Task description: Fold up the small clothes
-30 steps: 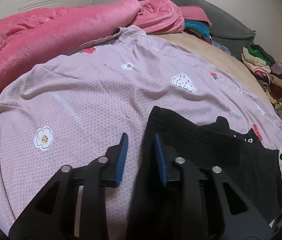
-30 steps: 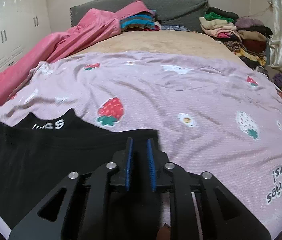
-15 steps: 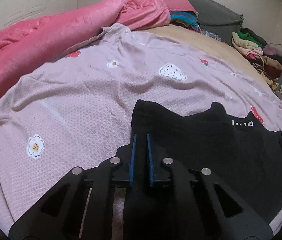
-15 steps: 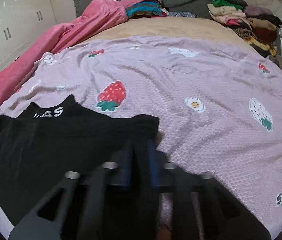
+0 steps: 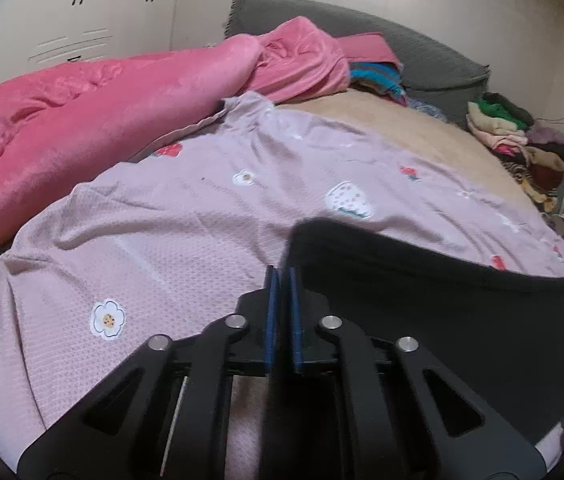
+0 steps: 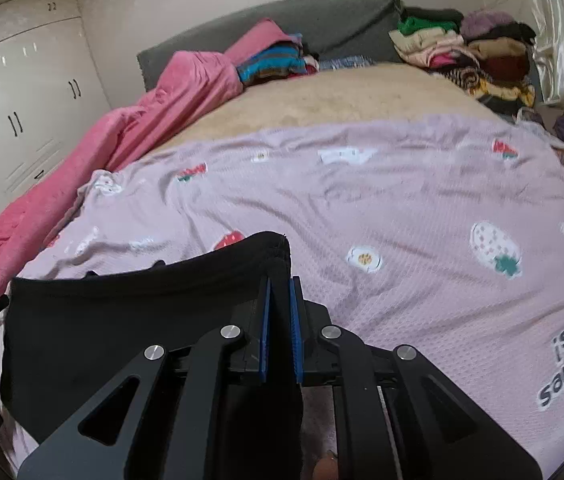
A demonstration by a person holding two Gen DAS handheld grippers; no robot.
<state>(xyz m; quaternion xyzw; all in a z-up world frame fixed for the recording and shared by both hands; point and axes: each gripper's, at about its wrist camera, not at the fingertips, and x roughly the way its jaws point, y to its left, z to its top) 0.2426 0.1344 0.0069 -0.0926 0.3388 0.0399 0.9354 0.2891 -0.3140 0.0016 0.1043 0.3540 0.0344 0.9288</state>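
While the black garment [image 5: 442, 320] hangs stretched above the pink strawberry-print sheet [image 5: 186, 224] on the bed, the left tongs [image 5: 282, 280] pinch one of its upper corners, and the right tongs [image 6: 280, 286] are clamped narrowly on the other corner.
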